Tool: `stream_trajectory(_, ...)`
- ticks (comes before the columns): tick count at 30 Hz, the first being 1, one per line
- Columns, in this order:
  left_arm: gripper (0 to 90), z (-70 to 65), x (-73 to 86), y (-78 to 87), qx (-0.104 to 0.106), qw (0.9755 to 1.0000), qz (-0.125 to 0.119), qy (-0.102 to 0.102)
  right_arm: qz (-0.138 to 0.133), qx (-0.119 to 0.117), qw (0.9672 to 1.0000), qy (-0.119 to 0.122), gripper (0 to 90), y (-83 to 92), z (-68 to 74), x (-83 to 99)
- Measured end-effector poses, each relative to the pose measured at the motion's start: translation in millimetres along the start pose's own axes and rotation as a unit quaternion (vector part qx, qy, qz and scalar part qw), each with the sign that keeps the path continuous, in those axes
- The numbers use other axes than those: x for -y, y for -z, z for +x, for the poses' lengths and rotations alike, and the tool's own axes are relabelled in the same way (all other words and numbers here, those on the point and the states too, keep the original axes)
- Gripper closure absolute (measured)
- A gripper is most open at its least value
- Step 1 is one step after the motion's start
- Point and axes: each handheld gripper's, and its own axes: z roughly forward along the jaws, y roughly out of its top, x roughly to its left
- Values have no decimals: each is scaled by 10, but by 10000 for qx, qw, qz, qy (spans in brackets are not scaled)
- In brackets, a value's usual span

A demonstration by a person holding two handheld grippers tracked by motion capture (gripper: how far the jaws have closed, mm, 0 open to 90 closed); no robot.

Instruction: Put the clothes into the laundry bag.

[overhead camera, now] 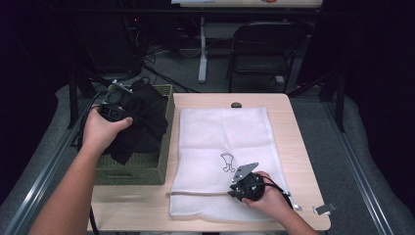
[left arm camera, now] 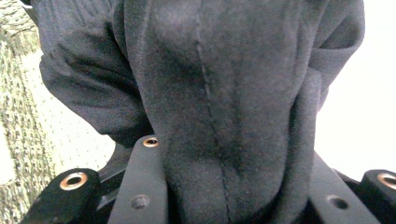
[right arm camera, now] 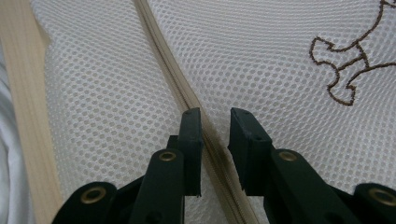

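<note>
**Student:** Why was the left hand-held gripper [overhead camera: 119, 100] raised over the basket [overhead camera: 165, 128] at the left edge of the tabletop [overhead camera: 293, 147]?

**Instructor:** Its jaws were clamped on a fold of the black garment [overhead camera: 142, 125]. In the left gripper view the dark cloth [left arm camera: 224, 102] was bunched between the two black jaws, which pressed on it from both sides. Most of the garment hung down into the basket, so the grip probably served to lift it clear of the woven wall.

**Student:** And the white mesh bag [overhead camera: 220, 142]?

**Instructor:** It lay flat in the middle of the tabletop, its zipper [right arm camera: 187, 100] running along the end nearest the person. Spread out like that, the bag gave a broad, steady target and kept its opening within reach.

**Student:** What was the right hand-held gripper [overhead camera: 241, 188] doing at the near edge?

**Instructor:** It rested low over the bag's near end. In the right gripper view its jaws stood a little apart, one on each side of the zipper line, with mesh beneath them; they held nothing that could be made out. That placement suggests it was set to pinch the mesh beside the zipper and hold the mouth open for the garment.

**Student:** Was the zipper open?

**Instructor:** That could not be told from these views.
</note>
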Motion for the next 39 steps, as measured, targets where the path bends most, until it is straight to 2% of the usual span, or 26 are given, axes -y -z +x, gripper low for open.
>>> stream_trajectory(1,684,-1,-1,0,5,10000,13,-21,-4,19,10000,-29,746,-5,1,-3)
stream_trajectory(2,684,-4,-2,-4,4,10000,16,-29,14,35,10000,44,750,-7,-14,-4)
stream_trajectory(6,684,-10,-1,-12,-13,10000,45,-47,8,1,9999,-110,773,-11,-49,-10)
stream_trajectory(9,684,-11,0,-10,2,10000,32,-38,-1,-23,9999,-125,789,-22,-61,-19)
stream_trajectory(25,685,-40,-12,-9,89,9999,29,-70,181,-35,9998,21,819,-96,-29,-37)
stream_trajectory(28,685,-45,-9,-1,98,9999,26,-84,253,0,9995,163,827,-133,-22,-35)
stream_trajectory(39,685,-80,-6,12,133,9998,14,-128,280,-114,9995,72,873,-144,-69,-48)
